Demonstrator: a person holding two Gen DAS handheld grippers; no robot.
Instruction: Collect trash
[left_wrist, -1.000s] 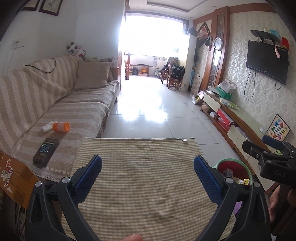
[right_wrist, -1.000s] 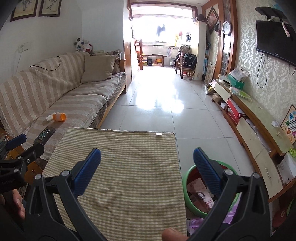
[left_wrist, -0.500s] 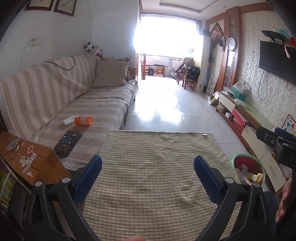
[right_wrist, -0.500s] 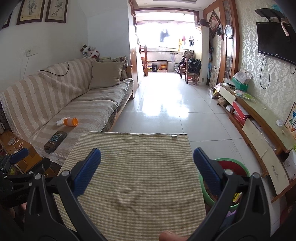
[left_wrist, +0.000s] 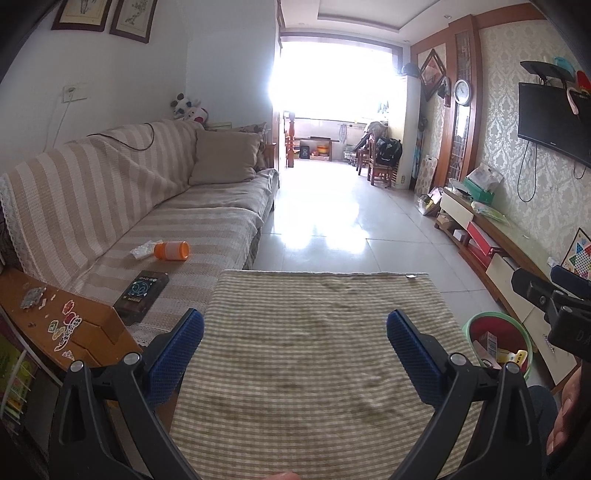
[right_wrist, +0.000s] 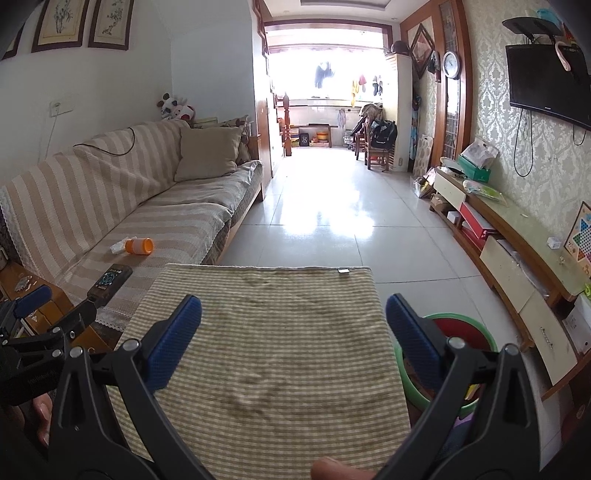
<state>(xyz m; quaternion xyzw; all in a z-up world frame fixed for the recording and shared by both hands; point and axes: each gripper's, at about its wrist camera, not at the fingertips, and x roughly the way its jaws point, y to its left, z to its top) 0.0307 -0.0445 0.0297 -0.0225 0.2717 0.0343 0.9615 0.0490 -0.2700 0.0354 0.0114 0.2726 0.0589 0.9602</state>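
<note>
An orange bottle lies on its side on the striped sofa seat, with a crumpled white wrapper touching its left end. The same bottle and wrapper show in the right wrist view. A green bin with a red inside, holding several scraps, stands on the floor right of the table; its rim shows behind my right finger. My left gripper is open and empty above the checked tablecloth. My right gripper is open and empty too.
A dark remote lies on the sofa near the table corner. A wooden side table with stickers stands at the left. A low TV cabinet runs along the right wall. Tiled floor stretches ahead.
Both views have lifted and drawn back slightly over the last second, so more of the sofa, side table and wall shows. Both grippers stay open and empty.
</note>
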